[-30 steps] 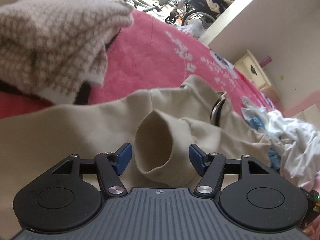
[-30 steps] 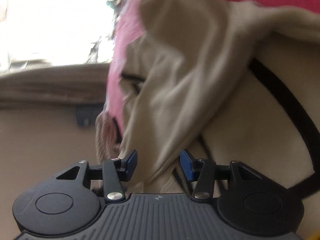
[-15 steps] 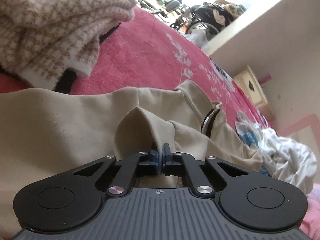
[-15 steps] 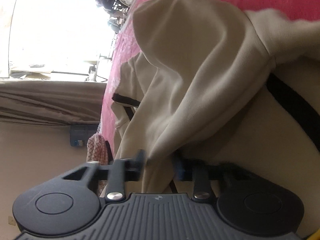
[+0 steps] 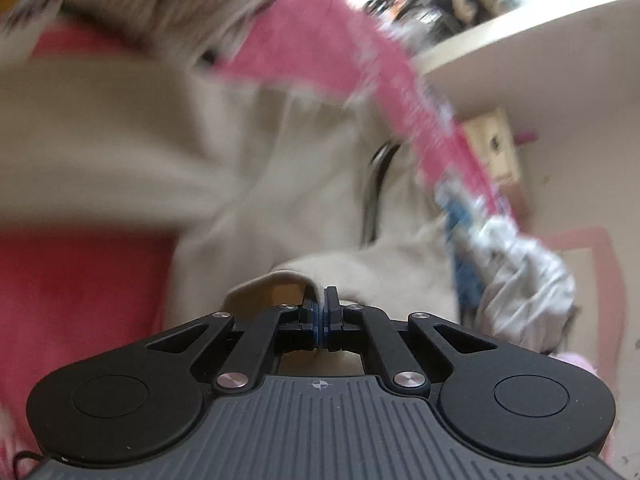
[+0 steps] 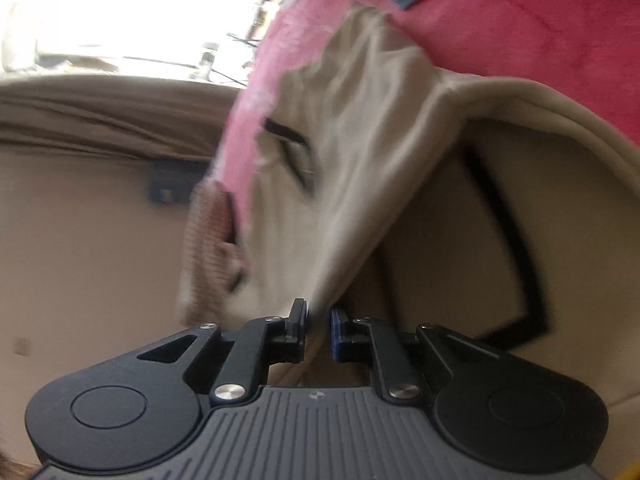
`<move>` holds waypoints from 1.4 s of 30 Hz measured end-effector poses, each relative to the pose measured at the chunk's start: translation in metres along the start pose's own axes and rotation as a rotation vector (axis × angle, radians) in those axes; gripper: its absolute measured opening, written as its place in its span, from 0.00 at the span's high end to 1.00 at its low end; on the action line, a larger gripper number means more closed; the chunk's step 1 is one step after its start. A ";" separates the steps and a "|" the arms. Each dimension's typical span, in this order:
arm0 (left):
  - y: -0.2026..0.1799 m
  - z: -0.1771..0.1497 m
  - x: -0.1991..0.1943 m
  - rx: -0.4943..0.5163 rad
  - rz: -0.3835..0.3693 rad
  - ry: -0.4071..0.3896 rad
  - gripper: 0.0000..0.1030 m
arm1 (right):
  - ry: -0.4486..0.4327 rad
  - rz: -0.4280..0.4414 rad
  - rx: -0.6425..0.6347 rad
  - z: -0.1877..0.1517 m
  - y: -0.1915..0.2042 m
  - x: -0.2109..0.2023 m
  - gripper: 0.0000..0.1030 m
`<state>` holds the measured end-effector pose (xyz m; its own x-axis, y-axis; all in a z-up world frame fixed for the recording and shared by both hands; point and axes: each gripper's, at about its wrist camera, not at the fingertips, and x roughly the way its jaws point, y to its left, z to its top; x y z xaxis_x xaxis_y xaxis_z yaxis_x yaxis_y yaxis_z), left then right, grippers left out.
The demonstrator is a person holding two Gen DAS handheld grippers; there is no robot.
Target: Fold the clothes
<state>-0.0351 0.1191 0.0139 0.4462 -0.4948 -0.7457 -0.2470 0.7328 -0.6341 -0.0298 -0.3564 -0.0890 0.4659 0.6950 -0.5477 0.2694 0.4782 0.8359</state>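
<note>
- Jaws of the left gripper (image 5: pixel 322 312) are clenched tight, with the edge of a cuff of the beige garment (image 5: pixel 192 128) pinched between the blue pads; the cuff's opening bulges out at about 10 o'clock from the tips.
- Jaws of the right gripper (image 6: pixel 319 330) have just been closing and now grasp a fold of the same beige garment (image 6: pixel 360 168), which fills the narrow gap between the pads and rises from them toward 1 o'clock.
- In the left wrist view, the garment spreads across the pink bedcover (image 5: pixel 72 280) from 9 o'clock up to 1 o'clock, much blurred; a dark strip of trim (image 5: pixel 374 188) shows at 1 o'clock.
- A beige-and-white checked knit (image 5: pixel 172 4) lies at 11 o'clock on the bedcover, beyond the garment.
- A heap of white and blue laundry (image 5: pixel 516 264) sits at 3 o'clock, just beside the garment.
- In the right wrist view, black bands (image 6: pixel 504 232) cross the garment at 2 o'clock, and the checked knit (image 6: pixel 208 240) hangs at 10 o'clock.
</note>
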 end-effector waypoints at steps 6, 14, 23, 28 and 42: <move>0.009 -0.039 0.020 0.090 0.070 0.036 1.00 | 0.025 -0.038 -0.022 -0.009 -0.013 -0.005 0.88; 0.014 -0.061 0.024 0.298 0.209 0.109 0.85 | 0.035 -0.181 -0.219 -0.027 -0.010 -0.016 0.83; -0.045 -0.057 0.018 0.749 0.178 -0.131 0.74 | -0.045 -0.142 -0.742 -0.067 0.070 0.005 0.83; -0.038 -0.077 0.091 0.884 0.261 -0.043 0.74 | -0.014 -0.332 -0.905 -0.083 0.057 0.052 0.81; -0.039 -0.068 0.098 0.782 0.222 -0.064 0.69 | -0.513 -0.608 -0.824 -0.032 0.043 -0.023 0.59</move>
<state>-0.0408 0.0105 -0.0484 0.5113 -0.2896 -0.8092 0.3262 0.9365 -0.1290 -0.0560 -0.3351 -0.0418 0.7874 0.0182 -0.6162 0.0214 0.9982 0.0567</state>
